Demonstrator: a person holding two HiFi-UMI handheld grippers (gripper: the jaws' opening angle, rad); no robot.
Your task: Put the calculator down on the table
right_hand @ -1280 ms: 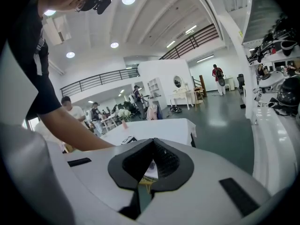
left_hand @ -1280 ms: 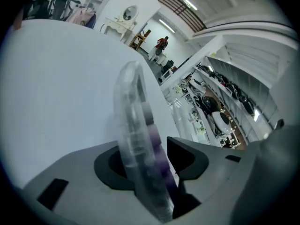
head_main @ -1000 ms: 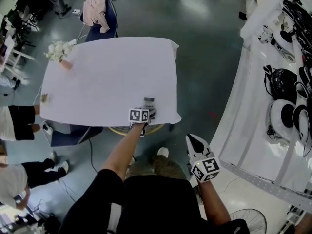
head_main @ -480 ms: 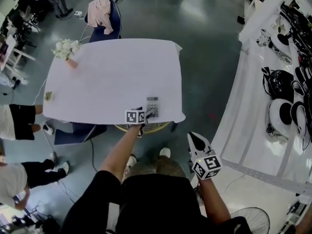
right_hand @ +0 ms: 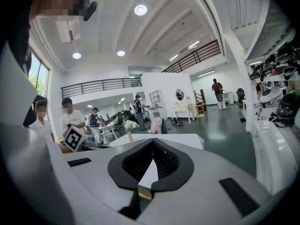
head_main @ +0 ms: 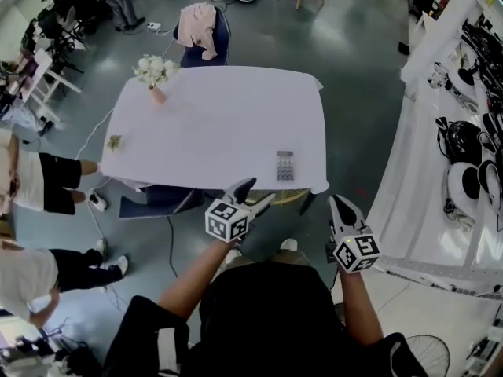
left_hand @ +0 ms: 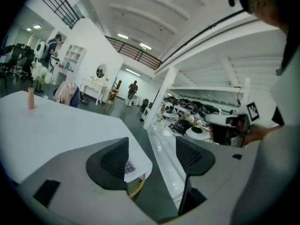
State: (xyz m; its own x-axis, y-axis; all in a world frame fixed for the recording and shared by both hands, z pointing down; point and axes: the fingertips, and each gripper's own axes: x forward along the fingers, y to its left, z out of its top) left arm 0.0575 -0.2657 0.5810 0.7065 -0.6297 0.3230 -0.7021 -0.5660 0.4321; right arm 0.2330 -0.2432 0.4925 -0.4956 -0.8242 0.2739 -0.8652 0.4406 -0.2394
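Head view: the calculator (head_main: pixel 284 166) lies flat on the white table (head_main: pixel 212 124), near its near right corner, with nothing touching it; the left gripper (head_main: pixel 253 195) hangs just off the table's near edge, apart from the calculator, with its two fingers spread; the right gripper (head_main: pixel 343 210) is held further right over the floor, clear of the table; a vase of white flowers (head_main: pixel 154 75) stands at the far left corner, and a chair (head_main: pixel 206 34) draped with a pink garment sits beyond the far edge.

Left gripper view: the jaws of the left gripper (left_hand: pixel 152 153) stand wide apart with nothing between them; only the table's (left_hand: pixel 51 125) corner and the floor show in the gap; a sliver of the calculator's (left_hand: pixel 129 167) keys peeks out beside the left pad, on the tabletop; the vase (left_hand: pixel 31 99) stands far off at the left.

Right gripper view: the right gripper (right_hand: pixel 153 140) has its jaws pressed together at the tips and grips nothing; the table (right_hand: pixel 179 138) shows past them, with the flowers (right_hand: pixel 130 125) behind.
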